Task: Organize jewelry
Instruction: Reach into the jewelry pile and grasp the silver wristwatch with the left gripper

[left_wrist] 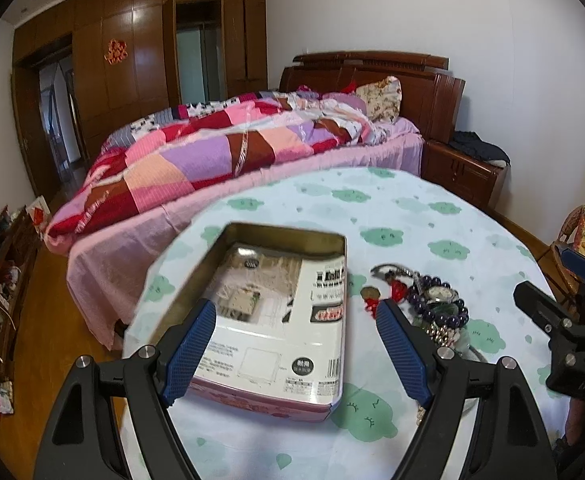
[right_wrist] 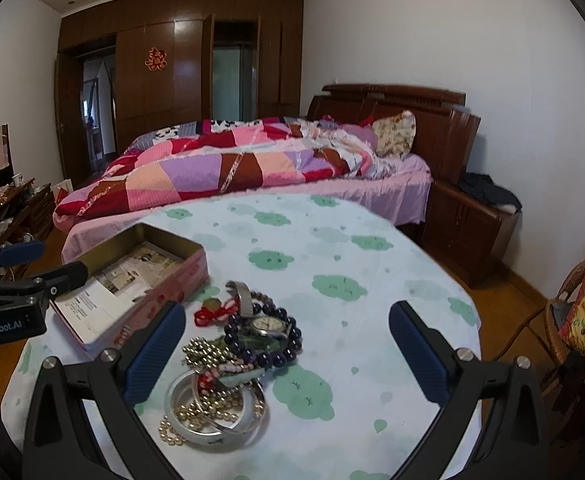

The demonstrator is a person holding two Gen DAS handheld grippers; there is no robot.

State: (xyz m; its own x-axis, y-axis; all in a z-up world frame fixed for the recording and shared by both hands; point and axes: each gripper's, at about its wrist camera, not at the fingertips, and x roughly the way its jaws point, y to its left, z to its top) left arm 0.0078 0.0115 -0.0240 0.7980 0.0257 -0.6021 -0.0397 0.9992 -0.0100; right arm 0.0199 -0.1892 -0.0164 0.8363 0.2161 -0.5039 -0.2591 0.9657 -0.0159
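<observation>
An open pink tin box (left_wrist: 276, 308) (right_wrist: 148, 276) lined with printed paper rests on the round table (left_wrist: 412, 216) (right_wrist: 332, 240). To its right lies a jewelry pile (right_wrist: 236, 352) (left_wrist: 432, 304): a wristwatch (right_wrist: 268, 325), a dark purple bead bracelet (right_wrist: 284, 354), pearl strands, silver bangles (right_wrist: 208, 408) and a red knotted charm (right_wrist: 212, 312). My left gripper (left_wrist: 296, 312) is open, hovering over the box's near end. My right gripper (right_wrist: 286, 320) is open above the pile, nothing between its fingers.
The table wears a white cloth with green cloud prints. Behind it is a bed (right_wrist: 252, 164) with a patchwork quilt, a wooden nightstand (right_wrist: 472, 224) and wardrobe. A wicker chair (right_wrist: 572, 320) stands at right; a cluttered low cabinet (left_wrist: 0, 264) at left.
</observation>
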